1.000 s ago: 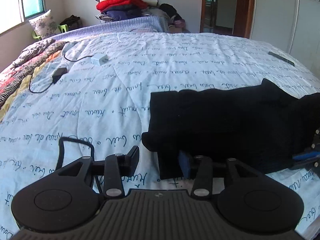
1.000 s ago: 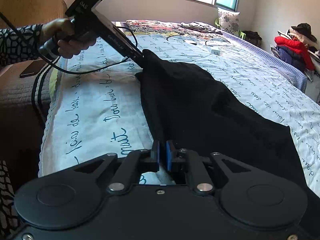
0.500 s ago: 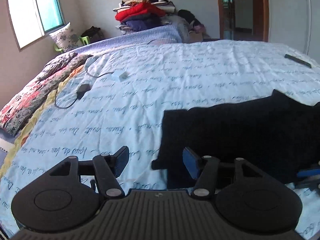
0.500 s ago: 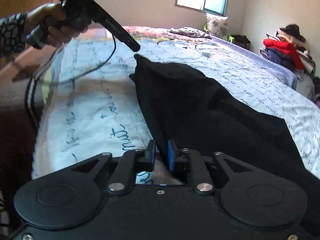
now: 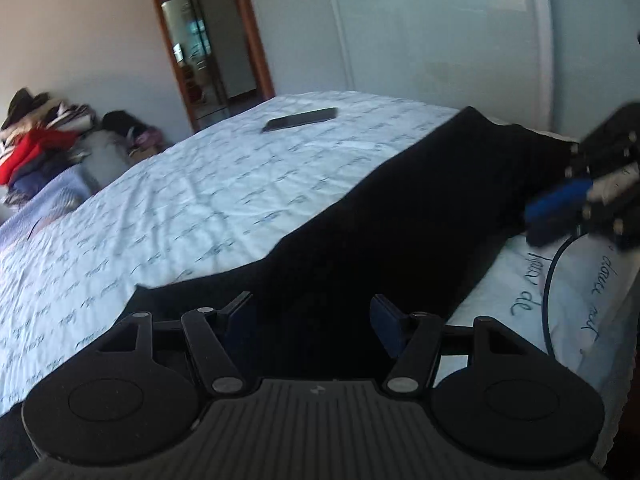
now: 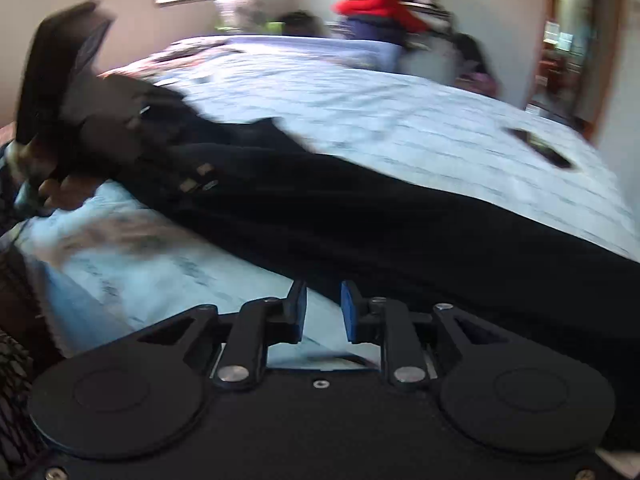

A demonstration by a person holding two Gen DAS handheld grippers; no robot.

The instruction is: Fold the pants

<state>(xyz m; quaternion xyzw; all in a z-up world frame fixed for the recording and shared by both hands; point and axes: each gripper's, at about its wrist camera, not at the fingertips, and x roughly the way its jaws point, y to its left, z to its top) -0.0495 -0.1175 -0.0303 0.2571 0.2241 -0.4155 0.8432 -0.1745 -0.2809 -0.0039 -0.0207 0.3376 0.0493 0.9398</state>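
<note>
The black pants (image 5: 400, 216) lie stretched along the near edge of the bed, on a white sheet with blue writing (image 5: 224, 184). My left gripper (image 5: 312, 318) is open and empty, its blue pads spread over one end of the pants. My right gripper (image 6: 323, 312) is open a little and empty, at the near edge of the pants (image 6: 400, 232) by the other end. The right gripper also shows at the far right of the left wrist view (image 5: 560, 208). The left gripper and the hand holding it show blurred at the left of the right wrist view (image 6: 72, 132).
A dark phone (image 5: 300, 119) lies on the far side of the bed. A pile of clothes with a red garment (image 5: 36, 148) stands beyond the bed. A doorway (image 5: 204, 44) and a white wardrobe (image 5: 440, 32) are behind. A black cable (image 5: 556, 280) hangs near the bed edge.
The right gripper has let go of the pants and its jaws have parted. The left gripper has opened wider. Both cameras have swung sideways, and the views are blurred.
</note>
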